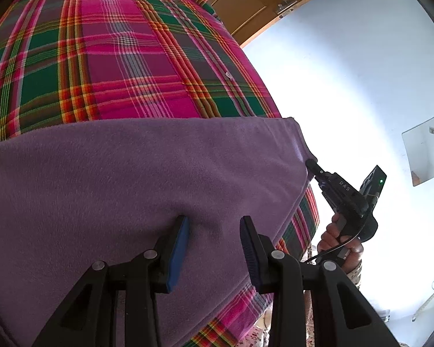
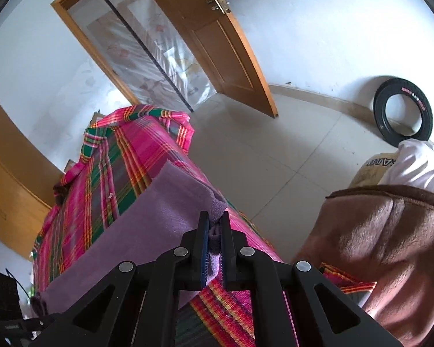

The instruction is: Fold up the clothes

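Observation:
A purple fleece garment [image 1: 136, 179] lies spread flat on a bed covered with a pink and green plaid cloth [image 1: 107, 57]. My left gripper [image 1: 215, 225] is open over the garment's near part, and its blue-padded fingertips [image 1: 179, 245] touch the fleece without pinching a fold. At the garment's right corner, my right gripper [image 1: 314, 164] is held by a hand [image 1: 337, 238]. In the right wrist view, my right gripper [image 2: 215, 225] is shut on a bunched edge of the purple garment [image 2: 147, 225], just above the plaid cloth [image 2: 121, 156].
A brown fleece blanket [image 2: 384, 240] is heaped to the right of the bed, with a white cloth [image 2: 413, 164] behind it. A black tyre [image 2: 402, 112] leans on the white wall. A wooden door [image 2: 217, 37] stands open over the tiled floor [image 2: 260, 150].

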`<state>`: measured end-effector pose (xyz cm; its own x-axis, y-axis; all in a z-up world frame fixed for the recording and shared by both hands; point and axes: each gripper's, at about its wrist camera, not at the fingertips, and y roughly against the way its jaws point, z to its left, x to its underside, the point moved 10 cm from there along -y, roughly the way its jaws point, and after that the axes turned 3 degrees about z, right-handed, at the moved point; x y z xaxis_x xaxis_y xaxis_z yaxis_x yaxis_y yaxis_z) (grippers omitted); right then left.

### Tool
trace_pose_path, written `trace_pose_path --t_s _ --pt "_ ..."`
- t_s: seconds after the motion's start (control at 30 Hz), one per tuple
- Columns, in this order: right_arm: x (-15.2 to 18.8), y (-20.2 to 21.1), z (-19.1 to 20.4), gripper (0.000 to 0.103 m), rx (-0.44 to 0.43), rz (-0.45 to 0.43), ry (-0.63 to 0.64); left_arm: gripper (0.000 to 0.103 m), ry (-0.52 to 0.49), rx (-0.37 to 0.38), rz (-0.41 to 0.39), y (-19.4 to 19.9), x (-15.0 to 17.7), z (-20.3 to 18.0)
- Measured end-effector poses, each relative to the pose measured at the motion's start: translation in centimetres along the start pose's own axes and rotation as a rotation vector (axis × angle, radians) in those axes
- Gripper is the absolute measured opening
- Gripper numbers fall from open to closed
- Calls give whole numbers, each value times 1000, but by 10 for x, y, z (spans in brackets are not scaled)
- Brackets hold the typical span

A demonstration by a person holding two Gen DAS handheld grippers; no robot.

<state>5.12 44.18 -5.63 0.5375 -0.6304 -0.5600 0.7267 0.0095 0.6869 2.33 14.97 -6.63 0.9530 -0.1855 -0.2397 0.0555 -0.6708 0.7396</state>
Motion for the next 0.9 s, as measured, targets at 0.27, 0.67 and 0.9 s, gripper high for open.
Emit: trace_pose_path --t_s 0.27,0.67,0.9 --pt "-11 27 34 7 -47 -71 93 37 16 2 4 -2 -2 0" --pt "3 63 104 7 -122 -123 272 37 32 40 14 -2 -4 4" --pt "26 73 150 7 -163 -127 393 37 71 108 29 1 -3 4"
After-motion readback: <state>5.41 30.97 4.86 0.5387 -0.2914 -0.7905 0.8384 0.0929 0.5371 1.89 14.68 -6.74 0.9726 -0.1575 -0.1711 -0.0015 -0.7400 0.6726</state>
